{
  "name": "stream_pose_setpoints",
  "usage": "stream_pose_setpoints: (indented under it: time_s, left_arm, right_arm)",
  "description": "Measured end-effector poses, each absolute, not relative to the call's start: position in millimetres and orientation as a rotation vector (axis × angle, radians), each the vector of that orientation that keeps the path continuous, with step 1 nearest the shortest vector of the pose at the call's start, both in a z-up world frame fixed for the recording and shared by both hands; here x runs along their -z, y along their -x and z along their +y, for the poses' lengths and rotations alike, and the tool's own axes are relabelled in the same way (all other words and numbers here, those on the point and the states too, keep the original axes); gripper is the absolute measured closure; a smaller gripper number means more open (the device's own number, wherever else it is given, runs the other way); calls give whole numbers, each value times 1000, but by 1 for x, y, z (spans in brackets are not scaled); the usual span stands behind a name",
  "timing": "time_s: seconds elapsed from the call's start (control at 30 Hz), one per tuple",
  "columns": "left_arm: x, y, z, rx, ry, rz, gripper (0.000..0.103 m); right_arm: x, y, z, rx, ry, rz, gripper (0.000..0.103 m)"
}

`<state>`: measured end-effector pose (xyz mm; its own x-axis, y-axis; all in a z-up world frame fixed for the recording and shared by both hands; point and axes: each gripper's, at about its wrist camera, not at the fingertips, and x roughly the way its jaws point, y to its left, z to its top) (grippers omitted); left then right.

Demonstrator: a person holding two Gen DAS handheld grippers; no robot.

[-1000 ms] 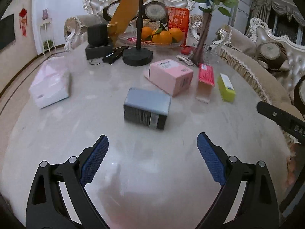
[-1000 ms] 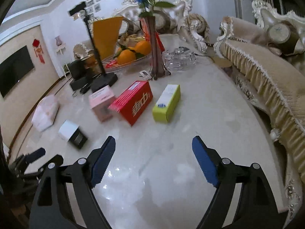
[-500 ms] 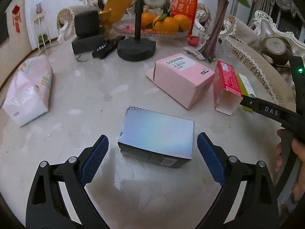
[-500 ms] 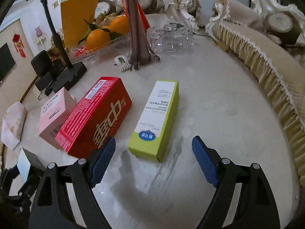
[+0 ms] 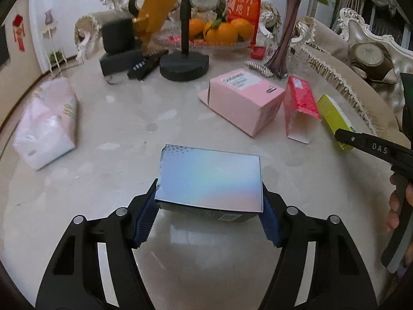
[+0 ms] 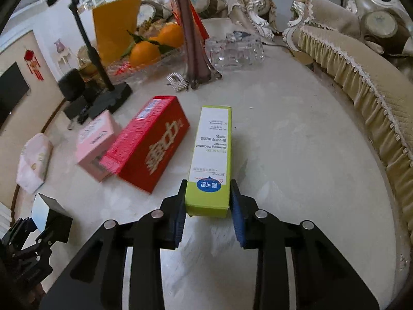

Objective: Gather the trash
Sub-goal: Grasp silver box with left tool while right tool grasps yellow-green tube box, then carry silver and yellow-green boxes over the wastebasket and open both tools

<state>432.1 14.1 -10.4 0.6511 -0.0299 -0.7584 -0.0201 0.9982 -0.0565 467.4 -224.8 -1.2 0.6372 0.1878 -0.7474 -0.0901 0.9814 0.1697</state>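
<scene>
Here the work stood at the grasping step, both hands at once. The left gripper (image 5: 209,214) had its blue pads against the two short sides of the iridescent box (image 5: 209,178), which lay flat on the marble table (image 5: 124,134) near its front edge, toward the left; the jaws looked closed on it, though the box still rested on the stone. The right gripper (image 6: 207,214) likewise clasped the near end of the green carton (image 6: 213,155), pads touching both long sides, the carton lying lengthwise toward the table's right edge with its far end pointing at the vase (image 6: 192,38).

Two more pieces of trash waited between them: the red box (image 6: 149,149), just beside the green carton, and the pink box (image 6: 96,142), touching the red one on its far side. A tissue pack (image 5: 46,121) sat at the left edge, and a fruit dish (image 5: 206,36) toward the back.

By my reckoning the collecting had barely begun. The next move called for lifting both boxes clear without squeezing the thin card flat, and raising the green carton straight so it would not nudge the red box. No bin showed in either view, so the drop-off could not be judged.
</scene>
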Motion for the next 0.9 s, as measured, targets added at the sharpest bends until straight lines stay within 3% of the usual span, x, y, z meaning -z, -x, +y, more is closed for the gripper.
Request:
stream_pose_setpoints:
  time_s: [0.47,0.73,0.9]
  left_arm:
    - [-58,-252,-10,-16,-19,683,36]
    - [-44,-126,-34,38,-31,665,36]
    - [-6,-46,-51,124,-14,737,35]
  right_arm:
    - [-37,-300,-234,-343,-152,745,74]
    - [-34,-160,-249,-480,-138,709,74]
    - [-10,-78,-259,-548,-135,794,74]
